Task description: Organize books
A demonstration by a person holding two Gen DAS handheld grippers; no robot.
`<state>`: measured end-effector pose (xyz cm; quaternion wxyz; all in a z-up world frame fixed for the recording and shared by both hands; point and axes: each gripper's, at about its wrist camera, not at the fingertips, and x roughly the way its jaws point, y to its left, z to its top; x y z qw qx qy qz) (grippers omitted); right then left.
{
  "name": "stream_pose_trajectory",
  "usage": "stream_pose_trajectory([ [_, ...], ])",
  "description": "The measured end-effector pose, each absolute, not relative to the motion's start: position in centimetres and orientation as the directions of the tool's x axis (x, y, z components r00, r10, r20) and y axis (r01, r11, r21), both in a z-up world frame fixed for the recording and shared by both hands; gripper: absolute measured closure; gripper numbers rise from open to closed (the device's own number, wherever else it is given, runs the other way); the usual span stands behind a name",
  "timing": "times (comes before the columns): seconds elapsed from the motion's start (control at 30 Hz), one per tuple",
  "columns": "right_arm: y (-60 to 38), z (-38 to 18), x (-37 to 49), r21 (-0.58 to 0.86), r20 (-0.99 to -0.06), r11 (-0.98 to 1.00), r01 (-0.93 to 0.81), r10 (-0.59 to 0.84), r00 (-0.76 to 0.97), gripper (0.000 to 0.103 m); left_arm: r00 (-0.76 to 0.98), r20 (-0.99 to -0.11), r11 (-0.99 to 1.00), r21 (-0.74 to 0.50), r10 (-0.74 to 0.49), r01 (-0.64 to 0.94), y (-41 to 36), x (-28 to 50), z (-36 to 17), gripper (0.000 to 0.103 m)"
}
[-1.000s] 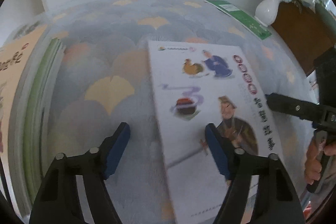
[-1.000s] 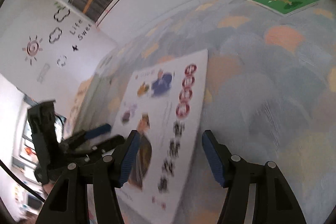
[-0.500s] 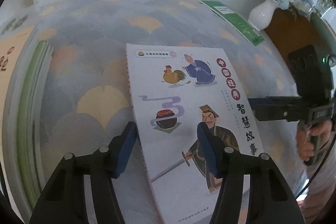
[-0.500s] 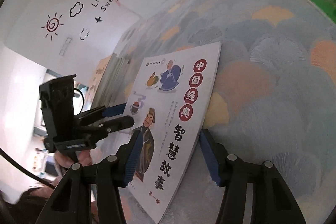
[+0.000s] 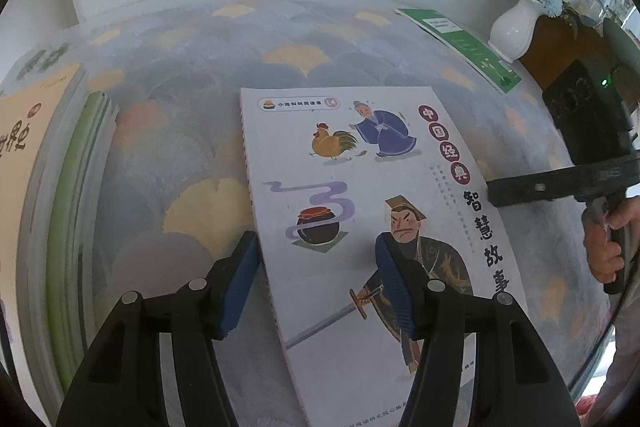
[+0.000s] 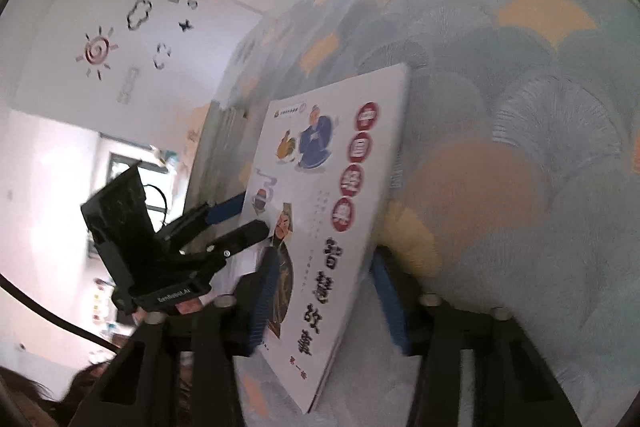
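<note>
The white book (image 5: 360, 211) lies on the patterned table (image 5: 192, 131), near its middle, with both grippers at it. The left gripper (image 5: 318, 283) straddles the book's left edge, one finger (image 5: 240, 279) beside that edge and the other over the cover; whether the pads press it I cannot tell. The right gripper (image 6: 326, 303) is closing, its fingers either side of the book's right edge, which looks raised off the table. A green book (image 5: 460, 47) lies at the far right corner, beside a white vase (image 5: 512, 27). Stacked books (image 5: 52, 187) sit along the left edge.

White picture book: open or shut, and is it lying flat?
Shut: the white book shows only its front cover. Not flat: in the right wrist view its right edge is lifted off the tablecloth.
</note>
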<state>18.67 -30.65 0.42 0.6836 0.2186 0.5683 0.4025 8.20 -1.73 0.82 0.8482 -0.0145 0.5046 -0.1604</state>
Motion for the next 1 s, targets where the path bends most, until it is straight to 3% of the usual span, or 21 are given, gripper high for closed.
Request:
stream_pose_trajectory([
  [0.03, -31.4, -0.3, 18.8, 0.766, -0.592, 0.578, -0.282, 0.805, 0.041, 0.095, 0.441, -0.851, 0.949, -0.187, -0.286, 0.256, -1.7, 8.2, 0.9, 0.047],
  [0.1, -32.1, -0.8, 18.8, 0.796, -0.547, 0.538, -0.278, 0.836, 0.051, 0.099, 0.442, -0.850, 0.948, -0.187, -0.288, 0.258, -1.7, 8.2, 0.8, 0.047],
  [0.23, -31.8, -0.2, 18.1, 0.764, -0.557, 0.551, -0.335, 0.826, 0.088, 0.097, 0.448, -0.849, 0.950, -0.181, -0.282, 0.255, -1.7, 8.3, 0.8, 0.046],
  [0.63, -30.7, 0.4, 17.6, 0.751, -0.587, 0.614, -0.242, 0.789, 0.179, 0.095, 0.450, -0.856, 0.962, -0.176, -0.253, 0.207, -0.9, 9.0, 2.0, 0.044],
  [0.77, -30.7, 1.4, 16.4, 0.847, -0.473, 0.501, -0.179, 0.863, 0.179, 0.096, 0.446, -0.852, 0.955, -0.185, -0.274, 0.234, -0.9, 9.0, 3.8, 0.044],
  [0.87, -30.1, 2.4, 15.7, 0.821, -0.513, 0.545, -0.168, 0.834, 0.201, 0.096, 0.427, -0.864, 0.956, -0.180, -0.266, 0.231, -1.1, 9.2, 4.1, 0.044],
  [1.0, -29.6, 3.1, 15.2, 0.843, -0.485, 0.516, -0.149, 0.851, 0.204, 0.096, 0.415, -0.866, 0.953, -0.198, -0.279, 0.229, -0.6, 9.2, 4.4, 0.044],
])
